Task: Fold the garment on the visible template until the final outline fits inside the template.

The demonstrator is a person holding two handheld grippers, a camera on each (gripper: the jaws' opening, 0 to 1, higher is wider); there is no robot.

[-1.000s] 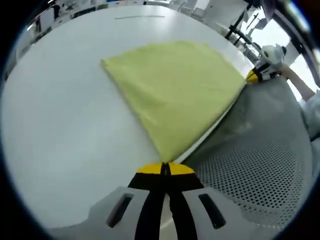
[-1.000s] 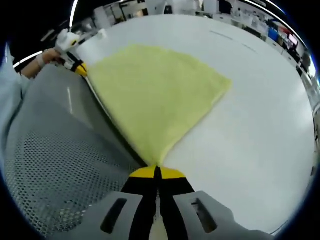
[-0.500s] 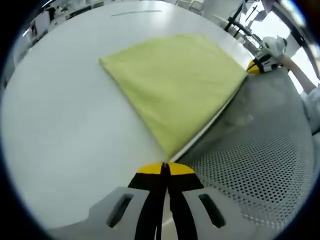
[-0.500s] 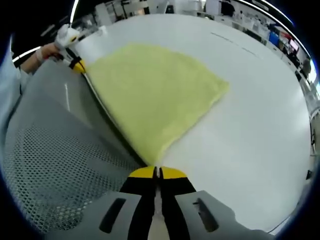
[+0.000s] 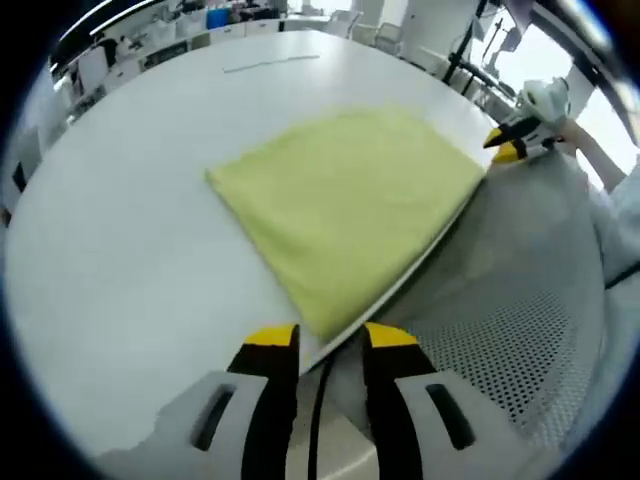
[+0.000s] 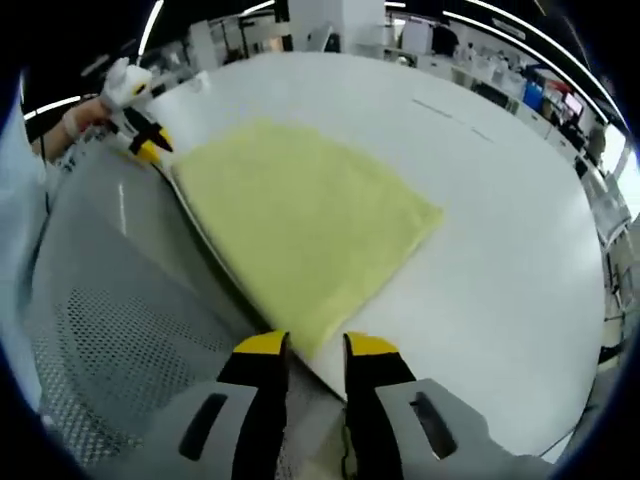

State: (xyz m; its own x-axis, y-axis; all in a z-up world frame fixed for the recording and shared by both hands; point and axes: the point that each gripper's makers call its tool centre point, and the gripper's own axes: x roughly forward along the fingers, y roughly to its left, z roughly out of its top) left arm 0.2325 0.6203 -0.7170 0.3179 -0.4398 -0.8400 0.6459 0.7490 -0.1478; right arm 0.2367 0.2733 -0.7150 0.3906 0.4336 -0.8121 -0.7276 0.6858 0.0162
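A yellow-green cloth (image 5: 345,215) lies folded flat on the white table (image 5: 120,220), one long side along the table's near edge. My left gripper (image 5: 330,340) is open, and the cloth's near corner sits just ahead of its yellow tips, untouched. In the right gripper view the same cloth (image 6: 300,215) spreads away from my right gripper (image 6: 316,348), which is also open at the opposite near corner. Each gripper appears in the other's view, held in a hand: the right gripper (image 5: 510,145) and the left gripper (image 6: 140,140).
A grey perforated surface (image 5: 500,340) runs beyond the table's edge beside the cloth, seen again as grey perforated surface (image 6: 110,330). White table top (image 6: 500,240) stretches past the cloth. A thin line mark (image 5: 270,65) lies far off. Furniture stands in the background.
Both grippers were shut at the cloth's two near corners; both have now opened and let go. The cloth stays flat on the table, and both cameras have drawn back slightly.
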